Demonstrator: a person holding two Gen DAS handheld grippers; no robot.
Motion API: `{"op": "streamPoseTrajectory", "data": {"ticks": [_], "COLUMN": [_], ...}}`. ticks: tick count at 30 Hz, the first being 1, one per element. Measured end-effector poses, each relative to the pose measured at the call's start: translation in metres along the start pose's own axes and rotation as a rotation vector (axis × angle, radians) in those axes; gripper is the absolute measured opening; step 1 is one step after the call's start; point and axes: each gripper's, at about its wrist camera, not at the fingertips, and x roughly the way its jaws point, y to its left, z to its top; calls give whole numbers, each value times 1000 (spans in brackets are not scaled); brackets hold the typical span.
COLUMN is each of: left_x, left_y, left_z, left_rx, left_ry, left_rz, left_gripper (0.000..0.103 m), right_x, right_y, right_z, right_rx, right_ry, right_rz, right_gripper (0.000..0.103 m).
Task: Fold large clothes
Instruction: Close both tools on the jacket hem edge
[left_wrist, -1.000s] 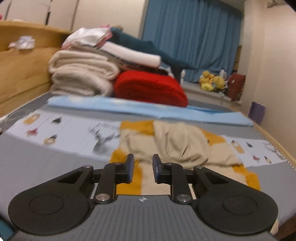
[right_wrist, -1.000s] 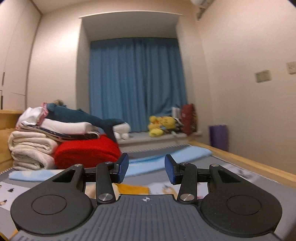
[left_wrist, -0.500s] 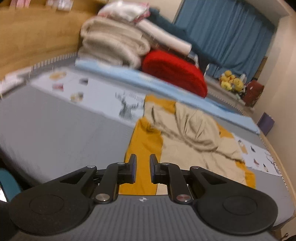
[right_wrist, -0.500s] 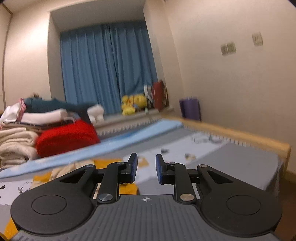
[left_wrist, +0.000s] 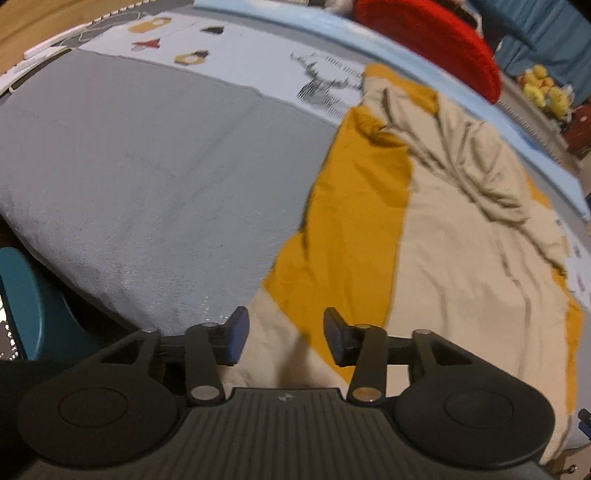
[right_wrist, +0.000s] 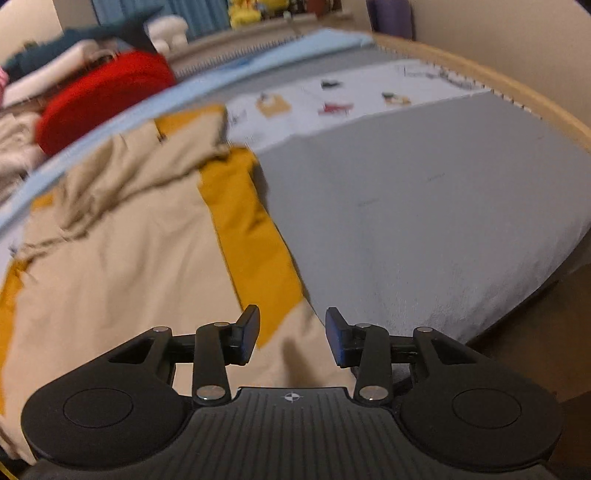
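Observation:
A large beige and mustard-yellow garment (left_wrist: 454, 236) lies spread on the grey bed cover (left_wrist: 140, 155), rumpled at its far end. My left gripper (left_wrist: 282, 341) hangs over the garment's near left corner with its jaws opening and only cloth seen below the gap, not pinched. In the right wrist view the same garment (right_wrist: 122, 251) fills the left half. My right gripper (right_wrist: 291, 341) hovers above its near right corner, beside the yellow side strip (right_wrist: 255, 236); its jaws are opening too, with nothing gripped.
A red folded blanket (left_wrist: 432, 33) and a pile of folded laundry (right_wrist: 74, 62) sit at the far side, along a light blue sheet (left_wrist: 424, 62). A wooden bed rail (right_wrist: 480, 77) curves on the right. A teal object (left_wrist: 33, 295) sits off the bed's near left edge.
Both grippers tipped from looking across the room to pointing down at the bed and sank toward the garment's near edge. Their jaws narrowed half a second ago and now stand wider.

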Motion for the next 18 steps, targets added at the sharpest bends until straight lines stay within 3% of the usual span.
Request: {"op": "streamPoseTrajectory", "data": {"ticks": [2,5,9,10,11,12,14,18], "left_x": [11,28,40,41,40,38,28,3], "left_y": [-1,-1,-7,-11,-14,-17,-19,-15], "left_z": [1,0,-4,-5,-6,-7,-6,-3], "left_rx": [4,10,75,112,139,167,178,132], "left_ry": [9,42,51,41,32,25,0,-36], "left_rz": [41,73,86,91,90,90,71,33], "left_gripper": [60,61,61,52,21,9,5,6], "right_x": [16,35,43,42,42,39,31,1], "right_y": [3,8,9,10,13,14,18,16], "right_z": [0,-4,-7,-9,-10,-9,-11,-5], "right_rx": [-20,-60,-94,-103,-113,-117,-130,-108], "right_ry": [34,94,102,99,95,93,74,-9], "right_rz": [-21,-49,-67,-70,-68,-54,-18,13], "right_gripper": [45,46,48,49,42,24,6,2]}}
